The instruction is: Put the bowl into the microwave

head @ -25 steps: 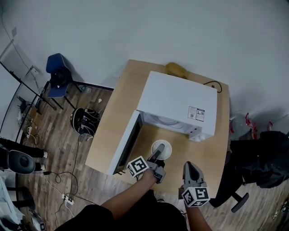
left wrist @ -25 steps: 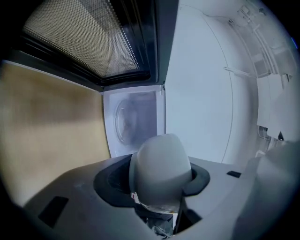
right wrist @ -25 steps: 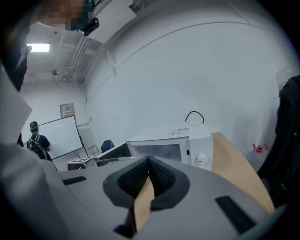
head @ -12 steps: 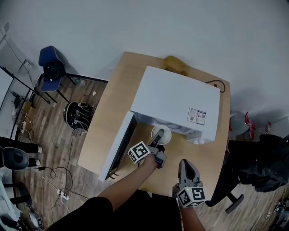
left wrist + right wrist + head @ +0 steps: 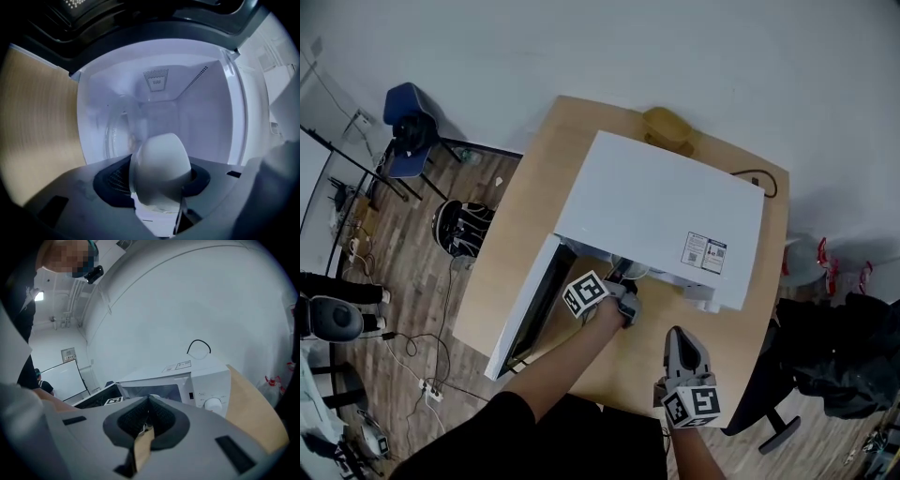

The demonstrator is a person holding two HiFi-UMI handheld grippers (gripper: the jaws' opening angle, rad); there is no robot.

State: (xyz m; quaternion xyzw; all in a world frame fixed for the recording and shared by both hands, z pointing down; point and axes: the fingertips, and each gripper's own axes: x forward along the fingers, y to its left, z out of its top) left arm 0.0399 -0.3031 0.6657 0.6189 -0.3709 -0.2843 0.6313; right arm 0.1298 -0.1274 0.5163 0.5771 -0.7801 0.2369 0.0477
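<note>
Left gripper [image 5: 621, 277] clamped on white bowl [image 5: 159, 168] at open microwave [image 5: 666, 211] mouth, bowl mostly hidden under its top from above; right gripper [image 5: 679, 337] closed, empty, over near wooden table [image 5: 534, 206] edge

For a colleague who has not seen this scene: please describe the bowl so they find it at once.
Start at the white microwave on the wooden table, its door swung open. At the cavity's mouth, the left hand-held gripper grips the bowl: small, white, rounded, the one thing between its jaws.
</note>
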